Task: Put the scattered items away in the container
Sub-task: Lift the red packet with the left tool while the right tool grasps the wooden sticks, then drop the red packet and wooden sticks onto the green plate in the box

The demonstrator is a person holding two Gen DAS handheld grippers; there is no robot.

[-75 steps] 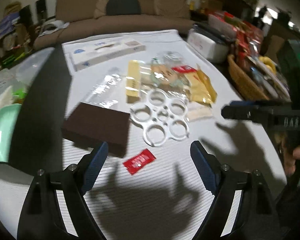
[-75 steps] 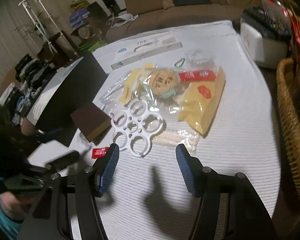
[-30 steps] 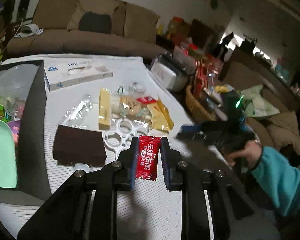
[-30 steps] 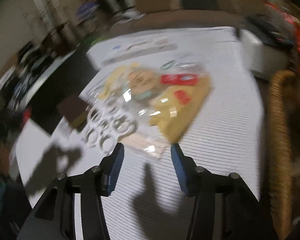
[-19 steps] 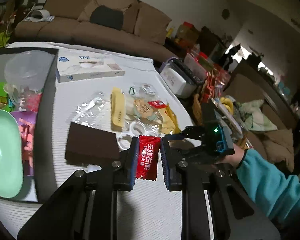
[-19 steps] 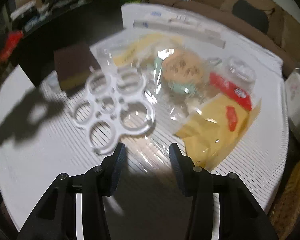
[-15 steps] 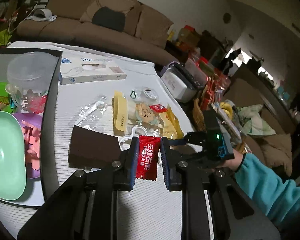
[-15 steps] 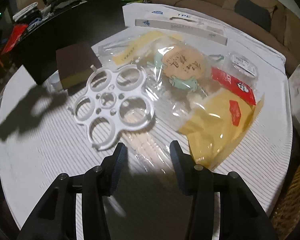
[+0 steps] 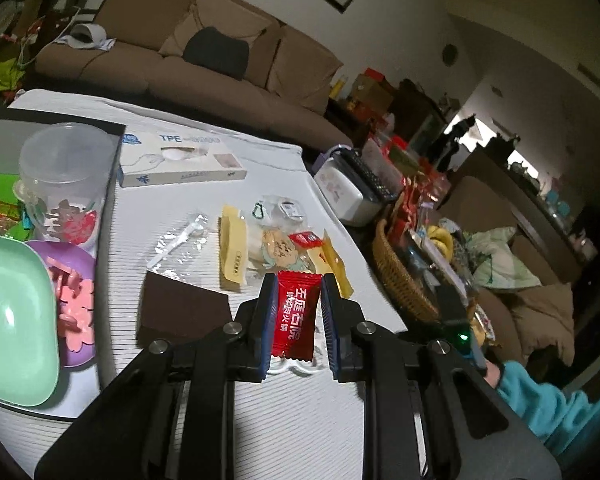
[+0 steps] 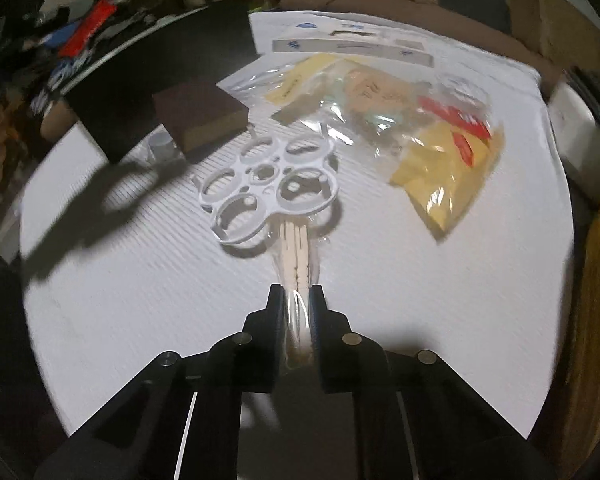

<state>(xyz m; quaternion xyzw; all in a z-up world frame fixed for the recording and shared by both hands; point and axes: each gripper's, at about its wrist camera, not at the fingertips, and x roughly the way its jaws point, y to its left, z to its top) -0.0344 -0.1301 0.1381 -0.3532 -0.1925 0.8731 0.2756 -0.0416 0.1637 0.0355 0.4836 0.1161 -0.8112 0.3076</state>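
Two grips at once: left gripper [image 9: 296, 316] pinches a red foil sachet [image 9: 295, 316] upright for carrying toward the black tray [image 9: 112, 184] at nine o'clock; right gripper [image 10: 297, 320] clamps a clear-wrapped pale stick packet [image 10: 298, 248], lying under the white plastic ring holder [image 10: 268, 184] at twelve.

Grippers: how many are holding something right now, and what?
2. The left gripper is shut on a red sachet; the right gripper is shut on a clear packet of wooden sticks beside the white ring holder.
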